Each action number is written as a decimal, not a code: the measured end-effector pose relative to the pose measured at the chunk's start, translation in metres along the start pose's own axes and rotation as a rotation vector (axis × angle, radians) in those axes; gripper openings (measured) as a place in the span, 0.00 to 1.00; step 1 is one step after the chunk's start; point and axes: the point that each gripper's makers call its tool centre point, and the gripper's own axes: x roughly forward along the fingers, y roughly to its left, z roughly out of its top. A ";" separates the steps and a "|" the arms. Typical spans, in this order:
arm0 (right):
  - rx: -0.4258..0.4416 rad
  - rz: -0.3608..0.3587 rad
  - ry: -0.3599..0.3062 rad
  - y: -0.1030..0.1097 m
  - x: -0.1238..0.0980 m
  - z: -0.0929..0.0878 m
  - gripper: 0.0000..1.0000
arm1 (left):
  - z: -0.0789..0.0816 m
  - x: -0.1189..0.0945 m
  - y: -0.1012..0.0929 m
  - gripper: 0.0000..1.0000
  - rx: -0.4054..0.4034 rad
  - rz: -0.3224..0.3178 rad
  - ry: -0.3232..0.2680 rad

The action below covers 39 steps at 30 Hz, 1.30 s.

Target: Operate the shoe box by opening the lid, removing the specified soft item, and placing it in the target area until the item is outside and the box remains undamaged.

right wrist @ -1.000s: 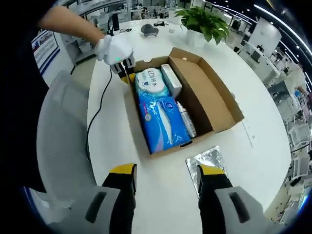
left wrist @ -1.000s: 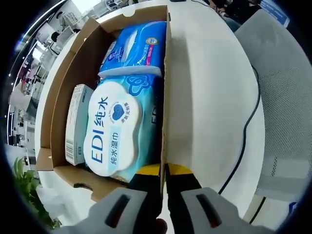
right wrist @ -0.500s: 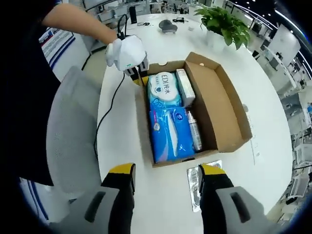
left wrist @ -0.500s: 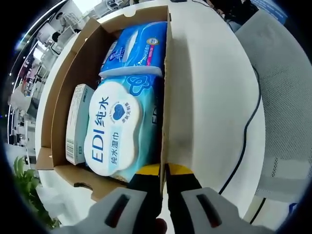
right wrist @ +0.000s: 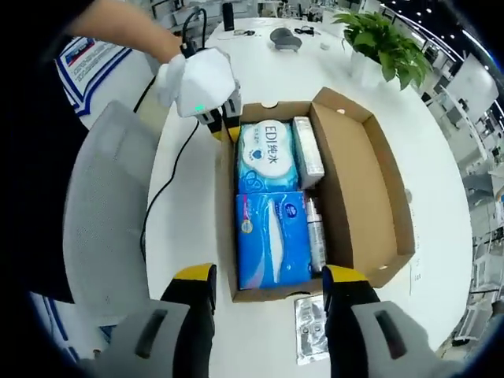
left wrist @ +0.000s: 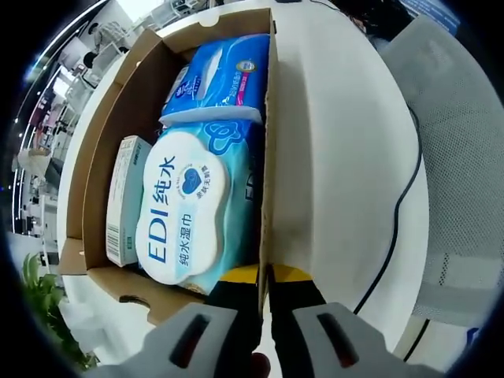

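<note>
Lid open; blue soft pack (right wrist: 273, 238) lying in the shoe box (right wrist: 358, 189), long axis running near to far. Directly ahead of the right gripper (right wrist: 268, 285), jaws apart, nearer. Left gripper (left wrist: 264, 276) clamped on the box wall at the far end.

A white desk (right wrist: 260, 71) carries everything. A grey mesh chair (right wrist: 102, 213) stands at the left of the right gripper view and at the right edge of the left gripper view (left wrist: 465, 157). A black cable (left wrist: 394, 220) runs across the desk near it. A potted green plant (right wrist: 386, 39) sits at the upper right, and a silver foil packet (right wrist: 311, 327) lies on the desk at the bottom centre. A dark grey object (right wrist: 285, 36) sits near the top.
</note>
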 end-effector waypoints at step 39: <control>0.120 0.133 0.135 -0.003 0.073 0.007 0.60 | 0.001 0.002 -0.004 0.01 -0.005 -0.011 0.005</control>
